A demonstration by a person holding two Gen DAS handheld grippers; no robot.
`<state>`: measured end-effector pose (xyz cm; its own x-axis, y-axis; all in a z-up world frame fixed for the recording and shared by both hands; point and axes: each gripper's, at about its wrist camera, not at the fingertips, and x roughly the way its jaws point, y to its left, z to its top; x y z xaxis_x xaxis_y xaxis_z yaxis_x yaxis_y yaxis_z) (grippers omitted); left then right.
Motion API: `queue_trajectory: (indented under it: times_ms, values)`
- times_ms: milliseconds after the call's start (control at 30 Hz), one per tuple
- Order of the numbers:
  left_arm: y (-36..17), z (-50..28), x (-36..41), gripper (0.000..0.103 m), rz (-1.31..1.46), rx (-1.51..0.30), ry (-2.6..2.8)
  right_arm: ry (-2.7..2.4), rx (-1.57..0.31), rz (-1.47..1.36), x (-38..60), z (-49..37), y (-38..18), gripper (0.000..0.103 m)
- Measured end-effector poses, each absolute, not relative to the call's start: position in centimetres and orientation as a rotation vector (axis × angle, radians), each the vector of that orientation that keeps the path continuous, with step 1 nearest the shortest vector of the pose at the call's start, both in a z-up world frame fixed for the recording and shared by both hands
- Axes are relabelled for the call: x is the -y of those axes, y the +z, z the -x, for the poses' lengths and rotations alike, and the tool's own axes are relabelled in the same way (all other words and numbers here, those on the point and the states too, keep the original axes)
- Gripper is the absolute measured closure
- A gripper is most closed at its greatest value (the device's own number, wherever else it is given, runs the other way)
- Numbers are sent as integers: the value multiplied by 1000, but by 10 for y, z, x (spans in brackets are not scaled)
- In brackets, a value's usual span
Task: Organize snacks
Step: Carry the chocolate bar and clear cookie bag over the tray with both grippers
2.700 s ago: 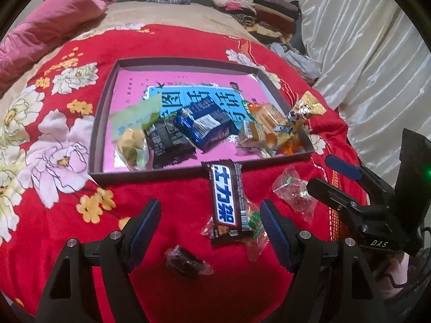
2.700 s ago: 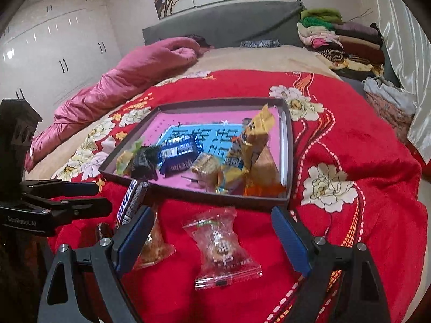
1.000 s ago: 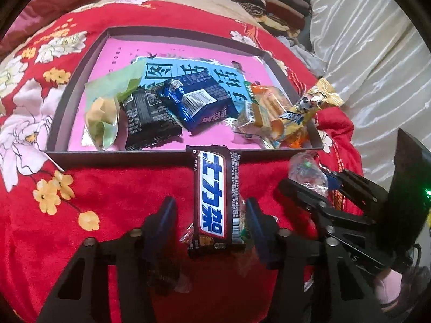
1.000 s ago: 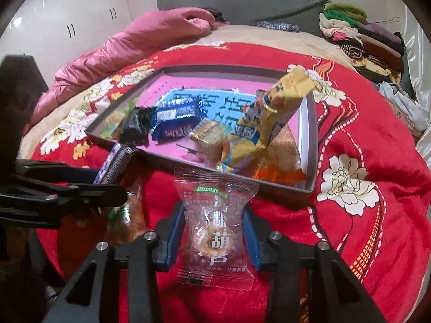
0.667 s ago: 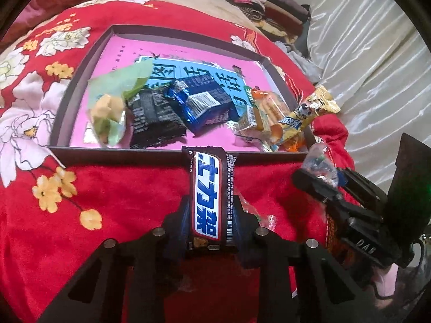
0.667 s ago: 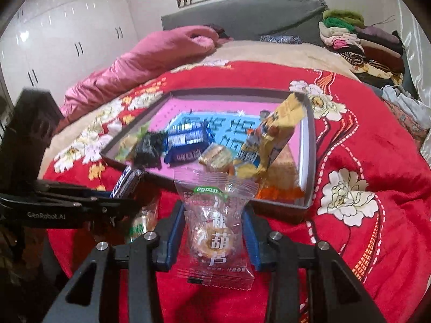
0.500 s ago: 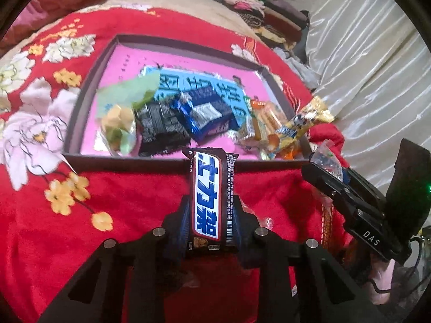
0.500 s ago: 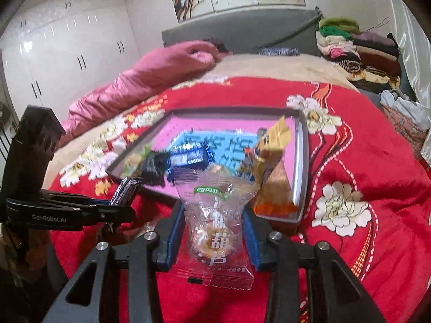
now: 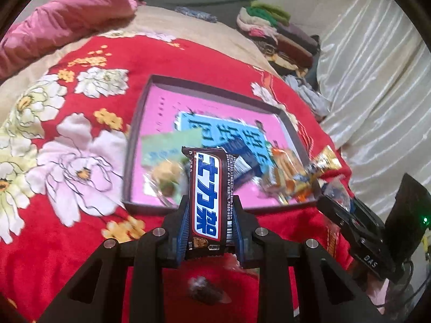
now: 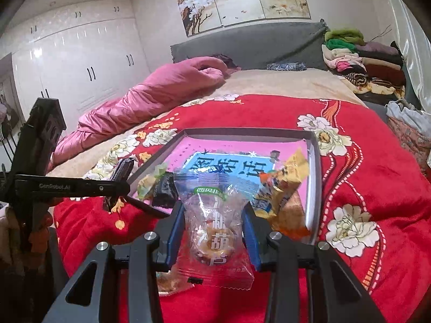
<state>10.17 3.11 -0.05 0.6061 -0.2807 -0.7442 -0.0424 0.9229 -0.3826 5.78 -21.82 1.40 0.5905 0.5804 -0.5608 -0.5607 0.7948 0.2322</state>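
Shallow dark-rimmed tray (image 9: 136,145) with a pink lining, resting on the red floral blanket (image 9: 67,215); it contains a green-wrapped snack (image 9: 164,161), a dark packet (image 10: 164,191), a blue packet (image 9: 242,158) and orange-yellow packets (image 10: 282,188) heaped at its right edge. Left gripper (image 9: 208,224): jaws closed on a chocolate bar (image 9: 208,199), held upright above the tray's near rim. Right gripper (image 10: 212,232): jaws clamped on a clear-wrapped pastry (image 10: 214,226), raised before the tray. One small wrapped candy (image 9: 206,292) lies on the blanket.
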Motion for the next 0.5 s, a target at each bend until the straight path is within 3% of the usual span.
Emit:
queue_trajectory:
  times_ms: [500]
  values:
    - [-8, -119, -49, 75, 346, -886, -44, 687, -620, -32, 203, -69, 19, 62]
